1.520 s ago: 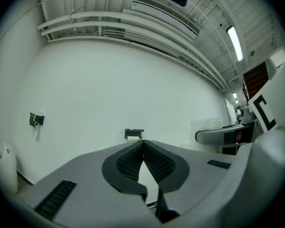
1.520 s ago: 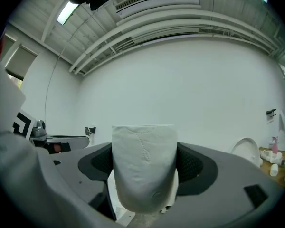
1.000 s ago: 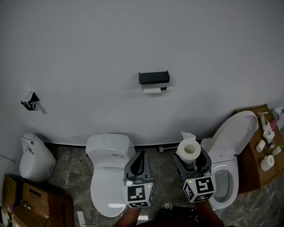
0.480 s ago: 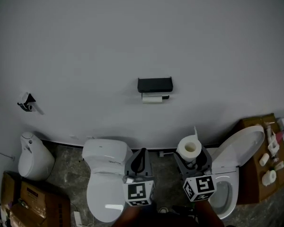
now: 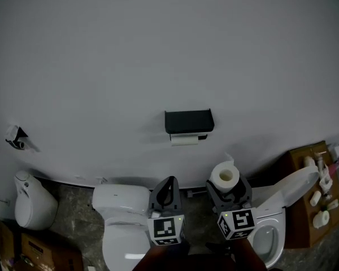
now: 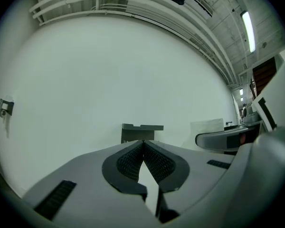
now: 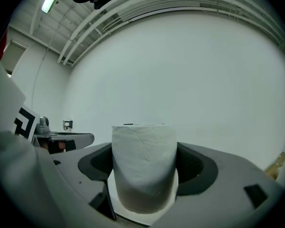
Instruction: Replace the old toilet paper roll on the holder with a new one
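Low in the head view, both grippers are held side by side, pointing level at the plain white wall [image 5: 158, 55]. The left gripper [image 5: 170, 180] is pressed together and empty, while the right gripper [image 5: 228, 186] pinches an upright, full white paper roll [image 5: 225, 175]. Ahead, on open wall, hangs the boxy black holder [image 5: 188, 121] with a thin, nearly spent roll [image 5: 184, 140] under it. Glossy white toilets [image 5: 121, 222] flank the grippers below. Left gripper view: ribbed dark pads [image 6: 128, 159] meet at their tips, with the holder straight ahead. Right gripper view: soft, quilted paper fills the wide jaws, touching both sides.
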`<state>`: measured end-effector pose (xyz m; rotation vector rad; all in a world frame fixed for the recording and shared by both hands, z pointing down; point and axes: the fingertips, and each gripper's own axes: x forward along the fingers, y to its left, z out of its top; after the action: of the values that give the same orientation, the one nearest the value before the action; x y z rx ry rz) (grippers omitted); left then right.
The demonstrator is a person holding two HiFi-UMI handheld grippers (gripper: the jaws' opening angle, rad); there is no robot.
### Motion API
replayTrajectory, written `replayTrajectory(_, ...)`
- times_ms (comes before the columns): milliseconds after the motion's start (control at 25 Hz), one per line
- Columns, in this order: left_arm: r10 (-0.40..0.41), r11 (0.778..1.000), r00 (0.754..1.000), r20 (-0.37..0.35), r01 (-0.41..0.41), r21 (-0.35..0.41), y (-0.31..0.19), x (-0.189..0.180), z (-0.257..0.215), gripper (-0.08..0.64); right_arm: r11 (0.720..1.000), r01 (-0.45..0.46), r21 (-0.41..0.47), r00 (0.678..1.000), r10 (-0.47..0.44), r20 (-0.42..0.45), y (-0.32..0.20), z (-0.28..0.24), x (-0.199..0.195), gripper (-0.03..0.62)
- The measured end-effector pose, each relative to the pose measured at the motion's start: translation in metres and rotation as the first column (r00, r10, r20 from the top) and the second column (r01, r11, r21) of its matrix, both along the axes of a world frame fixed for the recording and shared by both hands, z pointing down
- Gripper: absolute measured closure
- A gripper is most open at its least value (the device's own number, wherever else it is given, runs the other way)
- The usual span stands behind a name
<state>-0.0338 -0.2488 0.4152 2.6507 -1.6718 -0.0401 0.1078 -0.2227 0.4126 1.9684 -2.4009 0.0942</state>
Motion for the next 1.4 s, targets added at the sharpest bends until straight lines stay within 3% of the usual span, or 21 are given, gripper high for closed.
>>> replayTrajectory(360,0.034,0.999,0.999,-0.019,-0.034,-0.015,-0.067,0.002,0.002,0.545,1.000,-0.026,-0.011,0.999,0.025,-0.025,-0.061,0.003,-0.003,0.219)
replayTrajectory(800,-0.047,0.999,0.999,-0.006,0.047,-0.024,-0.095,0.018,0.009,0.545,0.999,0.046,-0.029,0.999,-0.046,-0.022,-0.093,0.016,0.018,0.219)
replayTrajectory(920,-0.049,0.996,0.993,-0.107,0.040,-0.078,-0.100,0.022,0.014,0.545,0.998,0.060,-0.033,0.998,-0.060,-0.019,-0.098,0.018,0.023,0.219)
replayTrajectory(1000,-0.036,0.987,0.968,-0.247,-0.004,-0.159,-0.106,0.026,0.022,0.540,0.997,0.062,-0.040,0.998,-0.063,-0.014,-0.098,0.022,0.028,0.219)
replayTrajectory(1040,-0.025,0.979,0.943,-0.333,-0.045,-0.200,-0.109,0.028,0.026,0.491,0.997,0.060,-0.040,0.998,-0.061,-0.014,-0.098,0.022,0.030,0.219)
replayTrajectory(1080,-0.017,0.968,0.907,-0.420,-0.090,-0.234,-0.112,0.031,0.030,0.379,0.998,0.057,-0.037,0.998,-0.058,-0.014,-0.098,0.021,0.033,0.219)
replayTrajectory(1240,-0.043,0.925,0.706,-0.707,-0.239,-0.295,-0.127,0.038,0.041,0.320,0.998,0.048,-0.028,0.999,-0.049,-0.012,-0.100,0.020,0.044,0.219)
replayTrajectory(1320,-0.078,0.903,0.591,-0.803,-0.300,-0.309,-0.136,0.043,0.045,0.299,0.999,0.039,-0.029,0.999,-0.040,-0.012,-0.101,0.020,0.049,0.219)
replayTrajectory(1400,-0.127,0.881,0.436,-0.891,-0.364,-0.303,-0.147,0.048,0.047,0.269,0.999,0.025,-0.030,1.000,-0.026,-0.015,-0.102,0.019,0.054,0.219)
